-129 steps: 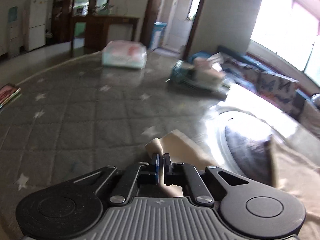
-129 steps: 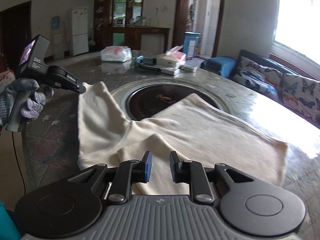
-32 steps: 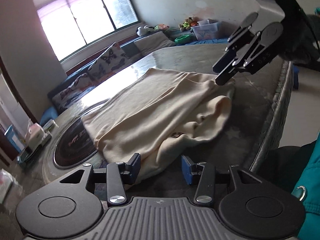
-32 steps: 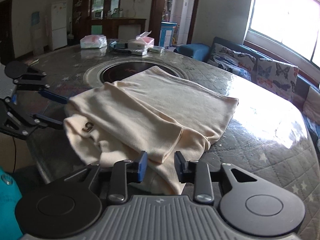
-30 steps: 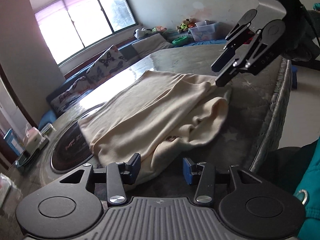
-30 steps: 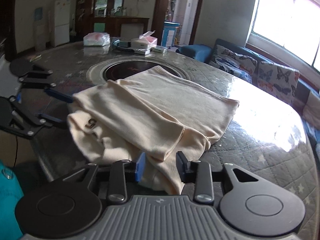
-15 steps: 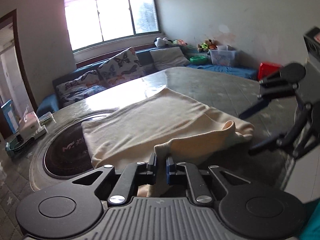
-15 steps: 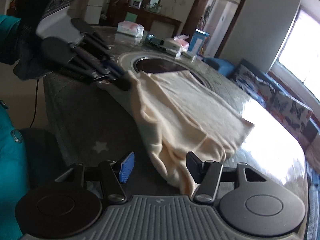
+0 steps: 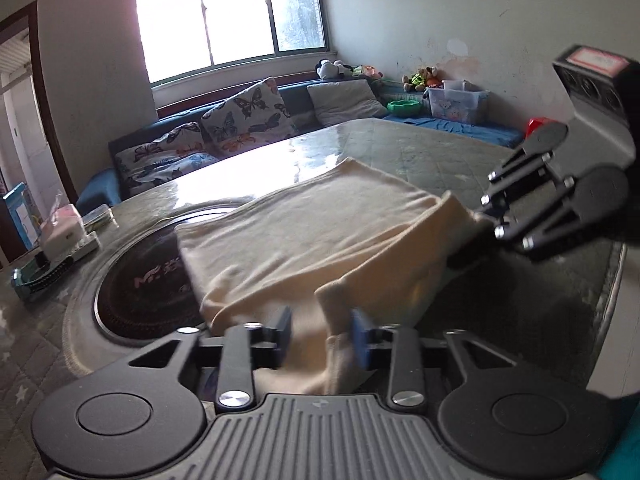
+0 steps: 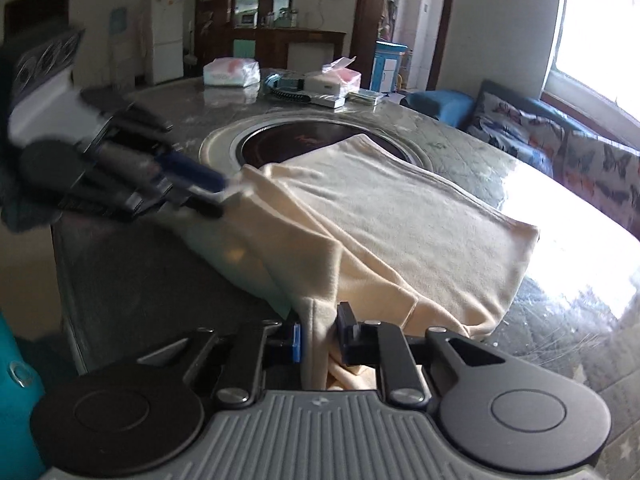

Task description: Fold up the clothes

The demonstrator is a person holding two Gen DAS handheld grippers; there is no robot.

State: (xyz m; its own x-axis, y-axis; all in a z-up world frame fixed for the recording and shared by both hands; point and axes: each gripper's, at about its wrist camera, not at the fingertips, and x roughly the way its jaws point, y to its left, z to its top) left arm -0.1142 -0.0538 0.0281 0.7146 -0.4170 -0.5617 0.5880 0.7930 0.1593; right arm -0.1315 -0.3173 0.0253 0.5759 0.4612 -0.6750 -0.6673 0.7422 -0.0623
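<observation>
Cream knit garment (image 9: 320, 232): folded over itself, soft and creased, layered edges bunched at the near side; lies on the worktop (image 9: 420, 152), far part overlapping the dark round inset (image 9: 144, 280).
Garment position: near edge lifted off the surface and stretched between the two claws; rest flat.
Left claw (image 9: 322, 338): jaws opening, about half apart; a fold of the garment hangs between them, touching the right pad only, left pad clear of it. Blurred.
Right claw (image 10: 318, 340): jaws closing, gap narrow; a bunched fold sits between the pads and they press it from both sides.
Left wrist view only: right claw (image 9: 476, 220) from the side, tips buried in the garment's corner; window (image 9: 232, 16), butterfly cushions (image 9: 244, 120), plastic box (image 9: 456, 106) with toys along the wall.
Right wrist view only: left claw (image 10: 224, 194) from the side, blue pads at the garment's other lifted corner, motion-blurred; tissue pack (image 10: 232, 72), boxes (image 10: 328, 82) at the worktop's far edge, fridge (image 10: 166, 36), wooden cabinet (image 10: 280, 28).
Both views: dark inset ring (image 10: 304, 140), half covered by the garment (image 10: 400, 216).
</observation>
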